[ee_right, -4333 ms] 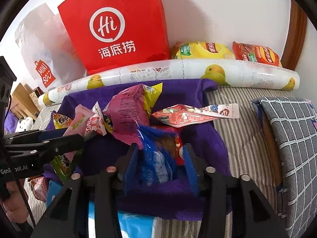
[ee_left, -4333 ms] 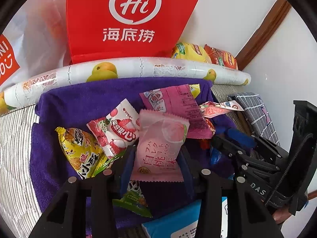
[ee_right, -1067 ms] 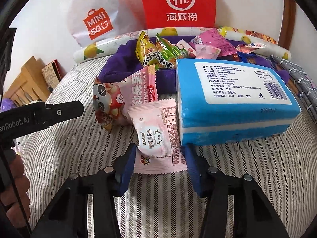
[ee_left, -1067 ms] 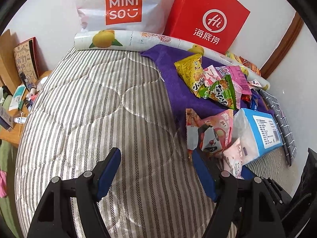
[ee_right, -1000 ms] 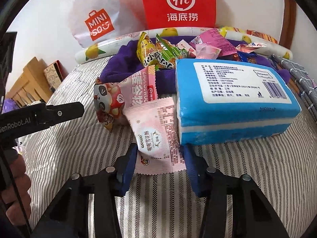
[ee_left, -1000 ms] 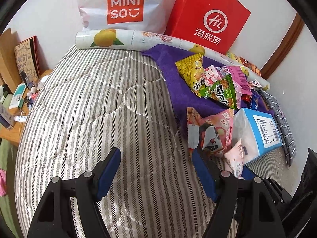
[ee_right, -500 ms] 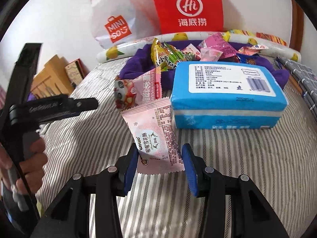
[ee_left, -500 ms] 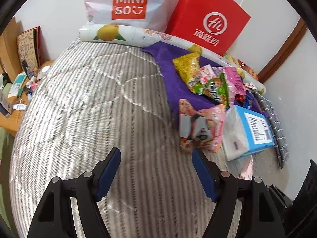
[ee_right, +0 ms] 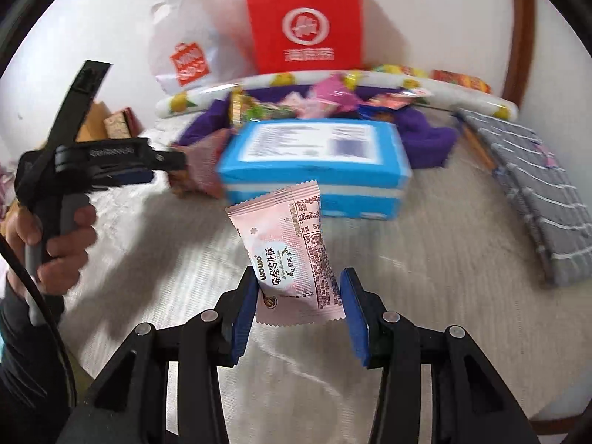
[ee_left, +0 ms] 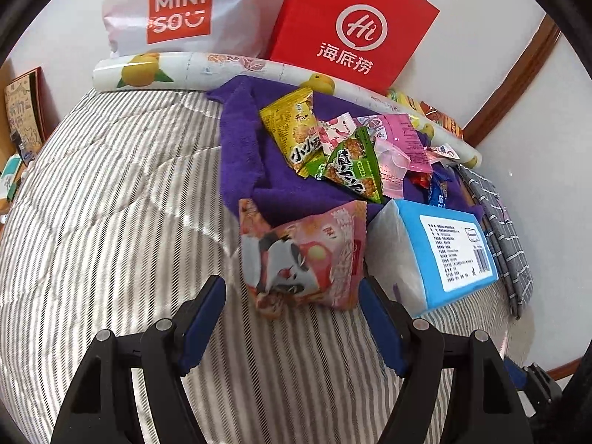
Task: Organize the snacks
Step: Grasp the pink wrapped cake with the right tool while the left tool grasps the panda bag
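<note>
My right gripper [ee_right: 298, 307] is shut on a pale pink snack packet [ee_right: 292, 255] and holds it lifted above the striped bed, in front of the blue tissue pack [ee_right: 314, 162]. My left gripper [ee_left: 290, 318] is open and empty, its blue pads on either side of a pink cat-print snack bag [ee_left: 301, 259] that lies on the bed; it also shows in the right wrist view [ee_right: 148, 170]. A pile of snacks, with a yellow bag [ee_left: 292, 129] and a green bag [ee_left: 355, 166], lies on a purple towel [ee_left: 244, 148].
A blue tissue pack [ee_left: 440, 251] lies right of the cat bag. A fruit-print roll [ee_left: 207, 70], a white MINISO bag [ee_left: 177, 7] and a red Hi bag [ee_left: 355, 33] stand at the wall. A grey checked cloth [ee_right: 536, 192] lies right.
My right gripper has lifted the pale pink packet off the bed and pulled back from the tissue pack. My left gripper has moved right, closer to the cat-print bag.
</note>
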Demonstrator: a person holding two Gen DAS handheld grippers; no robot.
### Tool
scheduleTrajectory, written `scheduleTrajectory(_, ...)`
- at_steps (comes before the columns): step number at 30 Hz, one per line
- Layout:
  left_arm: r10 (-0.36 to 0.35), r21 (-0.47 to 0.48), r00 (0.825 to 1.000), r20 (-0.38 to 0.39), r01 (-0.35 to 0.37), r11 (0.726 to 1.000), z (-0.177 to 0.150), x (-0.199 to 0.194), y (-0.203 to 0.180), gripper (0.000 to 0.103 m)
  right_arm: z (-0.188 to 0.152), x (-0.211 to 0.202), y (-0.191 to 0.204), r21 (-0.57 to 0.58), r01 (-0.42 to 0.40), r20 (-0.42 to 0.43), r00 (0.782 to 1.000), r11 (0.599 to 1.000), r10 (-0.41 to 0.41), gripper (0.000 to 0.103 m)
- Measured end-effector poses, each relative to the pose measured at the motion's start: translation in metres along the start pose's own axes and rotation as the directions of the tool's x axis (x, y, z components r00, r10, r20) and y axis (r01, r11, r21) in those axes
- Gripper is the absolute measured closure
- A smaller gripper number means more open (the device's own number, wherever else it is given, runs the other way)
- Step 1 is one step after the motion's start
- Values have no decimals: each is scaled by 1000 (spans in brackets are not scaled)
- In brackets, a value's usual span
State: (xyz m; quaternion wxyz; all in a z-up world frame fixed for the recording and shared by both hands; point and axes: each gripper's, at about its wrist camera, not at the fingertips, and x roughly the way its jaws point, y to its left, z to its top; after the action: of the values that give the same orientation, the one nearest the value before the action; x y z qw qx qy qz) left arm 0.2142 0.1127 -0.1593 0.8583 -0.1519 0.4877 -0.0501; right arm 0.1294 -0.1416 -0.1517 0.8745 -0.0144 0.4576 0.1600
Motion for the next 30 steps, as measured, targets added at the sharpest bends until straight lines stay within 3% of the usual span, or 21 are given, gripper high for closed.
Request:
scheduleTrajectory(7, 34, 24, 999, -7, -33, 999, 6, 18, -11, 31, -2, 14, -34, 43, 39, -27, 999, 998, -38, 58)
scheduleTrajectory(15, 39, 32, 999, -11, -39, 999, 11, 32, -15, 31, 0, 32, -37, 31, 15, -50, 999, 999, -14, 55)
scheduleTrajectory(22, 16, 54, 1000, -9, -15, 998, 9, 30, -17, 48, 10, 51, -34, 10, 0, -57, 998, 1000, 0, 53)
scheduleTrajectory(26, 9, 51, 1000, -5, -9, 999, 6, 21, -12, 50, 10, 52, -25, -39, 22, -25, 999, 999, -23, 59)
scheduleTrajectory(30, 0, 36, 1000, 6, 0, 999, 2, 6, -7, 50, 9, 47, -26, -23, -20, -25, 1000, 1000, 19, 60)
